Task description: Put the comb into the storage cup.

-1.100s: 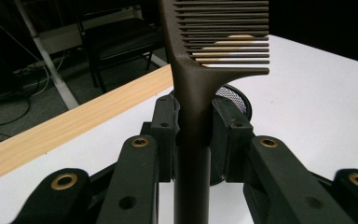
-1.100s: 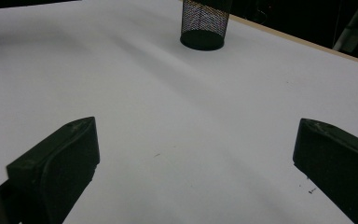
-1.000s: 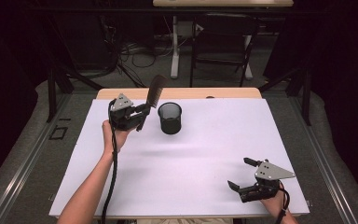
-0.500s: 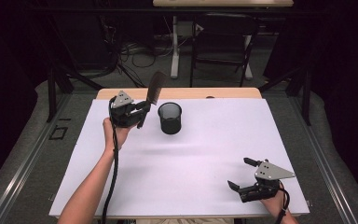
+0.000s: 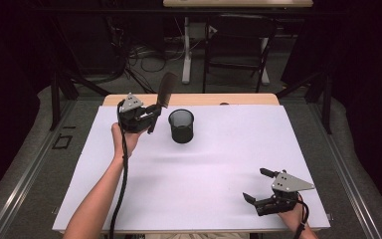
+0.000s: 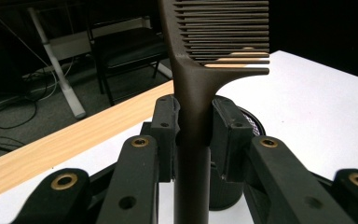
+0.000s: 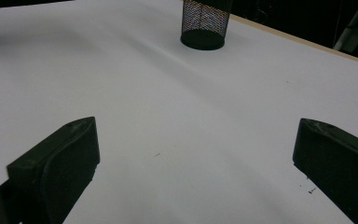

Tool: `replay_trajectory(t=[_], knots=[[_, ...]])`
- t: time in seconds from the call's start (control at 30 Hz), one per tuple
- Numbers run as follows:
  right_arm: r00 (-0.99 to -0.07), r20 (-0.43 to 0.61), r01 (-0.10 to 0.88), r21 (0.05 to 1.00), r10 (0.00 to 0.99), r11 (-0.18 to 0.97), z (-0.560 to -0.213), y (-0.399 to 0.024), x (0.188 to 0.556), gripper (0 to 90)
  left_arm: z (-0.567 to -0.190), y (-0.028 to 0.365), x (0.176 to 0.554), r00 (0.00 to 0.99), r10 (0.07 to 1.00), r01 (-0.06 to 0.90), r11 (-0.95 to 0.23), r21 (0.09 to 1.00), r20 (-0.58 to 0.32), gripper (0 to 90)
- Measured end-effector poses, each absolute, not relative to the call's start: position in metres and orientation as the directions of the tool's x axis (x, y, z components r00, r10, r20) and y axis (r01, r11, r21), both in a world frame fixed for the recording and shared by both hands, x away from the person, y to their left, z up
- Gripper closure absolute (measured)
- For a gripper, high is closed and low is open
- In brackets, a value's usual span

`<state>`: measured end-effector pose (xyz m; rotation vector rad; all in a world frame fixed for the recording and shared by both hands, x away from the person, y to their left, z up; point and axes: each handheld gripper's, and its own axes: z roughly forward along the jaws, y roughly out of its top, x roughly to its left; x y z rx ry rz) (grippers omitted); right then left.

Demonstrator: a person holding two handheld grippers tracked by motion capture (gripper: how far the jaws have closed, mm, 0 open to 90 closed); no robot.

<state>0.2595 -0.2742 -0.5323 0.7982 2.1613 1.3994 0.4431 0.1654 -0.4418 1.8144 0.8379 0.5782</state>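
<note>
one comb up in the left gripper, mesh cup just to its right

one dark comb (image 5: 165, 90) is clamped by its handle in the left gripper (image 5: 151, 113), long axis near upright, teeth end on top, tilted toward the black mesh cup (image 5: 181, 126). the cup stands upright on the white desk (image 5: 219, 164), just beside that gripper and lower, so the likely move is across and down into its mouth. far right, the right gripper (image 5: 254, 186) rests near the desk's front edge, jaws wide apart on nothing, well apart from the cup.
</note>
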Motion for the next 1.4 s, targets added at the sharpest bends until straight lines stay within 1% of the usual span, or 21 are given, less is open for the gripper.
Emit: replay_trajectory(t=[0.67, 0.93, 1.4], knots=[[-0.735, -0.054, 0.228, 0.919, 0.676, 0.321, -0.532, -0.275, 0.259, 0.0, -0.440, 0.158, 0.451, 0.627, 0.779, 0.263, -0.213, 0.941, 0.001, 72.4], [-0.733, -0.057, 0.225, 0.920, 0.677, 0.321, -0.532, -0.275, 0.259, 0.1, -0.441, 0.156, 0.455, 0.621, 0.783, 0.259, -0.183, 0.949, -0.019, 72.4], [-0.736, -0.055, 0.229, 0.918, 0.675, 0.324, -0.533, -0.275, 0.260, 0.1, -0.439, 0.149, 0.460, 0.617, 0.787, 0.248, -0.162, 0.955, -0.027, 72.4]])
